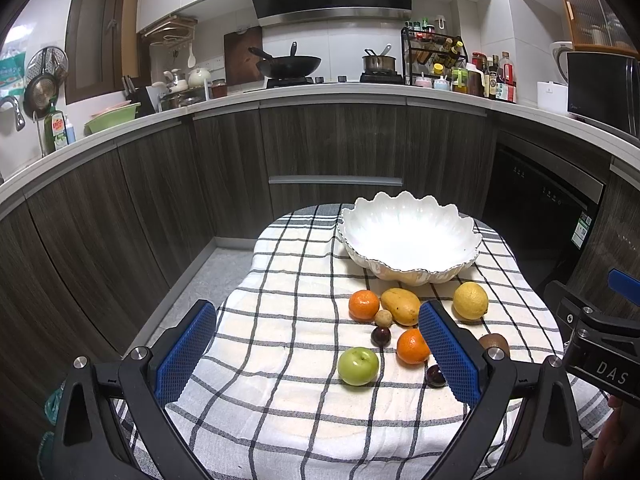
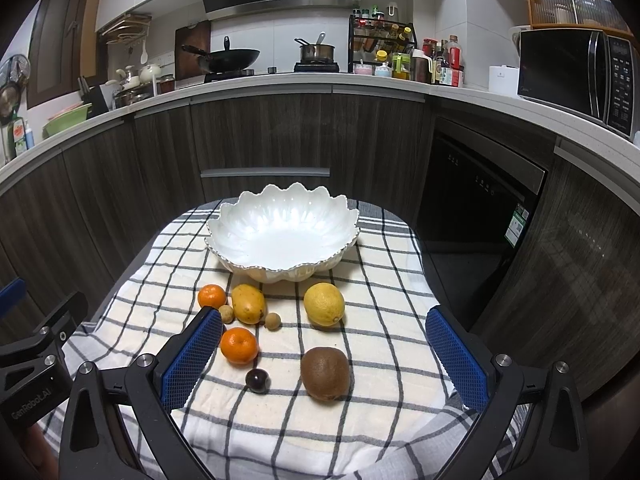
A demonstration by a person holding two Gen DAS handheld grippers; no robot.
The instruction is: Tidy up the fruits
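Currently, both the left gripper (image 1: pixel 320 354) and the right gripper (image 2: pixel 324 358) hover wide open, holding nothing. Fruits lie loose on the checked cloth (image 2: pixel 384 300): lemon (image 2: pixel 324 304), mango (image 2: pixel 248 303), kiwi (image 2: pixel 325 373), green apple (image 1: pixel 358 365). At 12 o'clock stands the white scalloped bowl (image 2: pixel 282 236), unfilled.

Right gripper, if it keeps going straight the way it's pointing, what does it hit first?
Probably the brown fuzzy kiwi, lying on the checked cloth between the open right gripper tongs. Beyond it sits the yellow lemon, though depth is uncertain.
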